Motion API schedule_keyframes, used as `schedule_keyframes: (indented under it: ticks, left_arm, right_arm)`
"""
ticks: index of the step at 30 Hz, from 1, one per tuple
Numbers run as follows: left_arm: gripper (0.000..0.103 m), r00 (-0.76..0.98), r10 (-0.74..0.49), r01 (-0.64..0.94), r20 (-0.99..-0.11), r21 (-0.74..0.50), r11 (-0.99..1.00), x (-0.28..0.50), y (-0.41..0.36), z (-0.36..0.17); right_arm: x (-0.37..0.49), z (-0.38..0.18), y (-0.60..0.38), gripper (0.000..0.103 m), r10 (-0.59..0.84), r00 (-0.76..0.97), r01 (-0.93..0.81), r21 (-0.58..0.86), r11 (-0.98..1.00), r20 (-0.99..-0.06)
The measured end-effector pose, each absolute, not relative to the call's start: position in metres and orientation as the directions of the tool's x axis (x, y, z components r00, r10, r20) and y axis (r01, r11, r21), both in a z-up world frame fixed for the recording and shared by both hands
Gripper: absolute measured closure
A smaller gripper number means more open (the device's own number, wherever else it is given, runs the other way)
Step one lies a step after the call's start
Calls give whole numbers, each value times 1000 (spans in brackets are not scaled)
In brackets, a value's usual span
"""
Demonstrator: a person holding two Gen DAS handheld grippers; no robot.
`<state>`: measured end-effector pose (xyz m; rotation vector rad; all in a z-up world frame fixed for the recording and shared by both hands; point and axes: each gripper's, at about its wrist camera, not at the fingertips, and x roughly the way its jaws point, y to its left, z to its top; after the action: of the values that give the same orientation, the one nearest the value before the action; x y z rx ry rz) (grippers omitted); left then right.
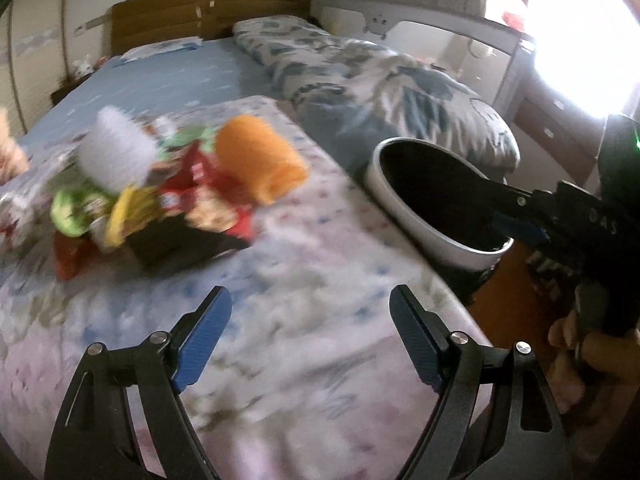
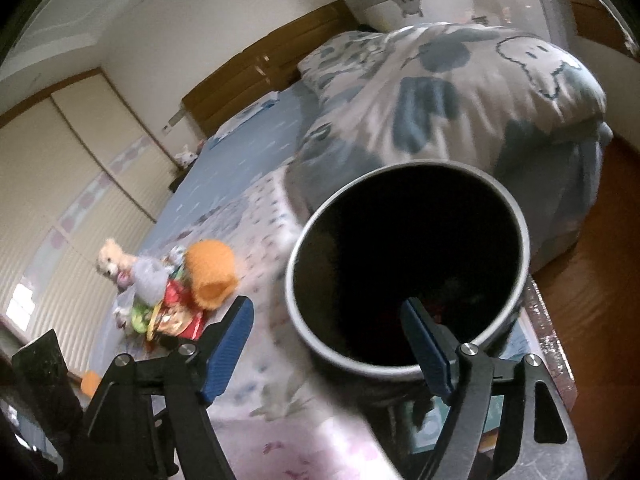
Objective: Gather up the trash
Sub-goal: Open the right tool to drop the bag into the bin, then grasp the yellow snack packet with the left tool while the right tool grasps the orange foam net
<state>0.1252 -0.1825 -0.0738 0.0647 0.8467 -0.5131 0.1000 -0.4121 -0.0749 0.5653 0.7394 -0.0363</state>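
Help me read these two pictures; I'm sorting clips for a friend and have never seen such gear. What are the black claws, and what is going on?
The claws are two hand-held pinching tools, one in each hand of a person, each carrying a wide-angle camera that looks along its fingers. One picture comes from the left gripper, open and empty over the pale flowered bedspread. The other comes from the right gripper, also open and empty, right at the rim of the round white bin with a black inside, which stands beside the bed. On the bed lies a heap of colourful crumpled snack wrappers with an orange knitted tube and a white fluffy item.
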Motion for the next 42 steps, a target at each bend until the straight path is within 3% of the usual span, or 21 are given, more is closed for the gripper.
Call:
schedule_keyframes:
  ticks: [17, 34, 42]
  left_arm:
    - [20, 602, -291, 260, -744, -162, 952, 139, -87, -85]
    - [21, 601, -256, 223, -757, -149, 963, 177, -84, -92]
    - [44, 573, -255, 209, -779, -162, 964, 199, -94, -101]
  right_arm:
    - [115, -81, -330, 24, 235, 713, 109, 435, 894, -661]
    - [159, -90, -307, 24, 256, 699, 54, 405, 913, -668]
    - [196, -97, -302, 25, 264, 689, 31, 391, 920, -675]
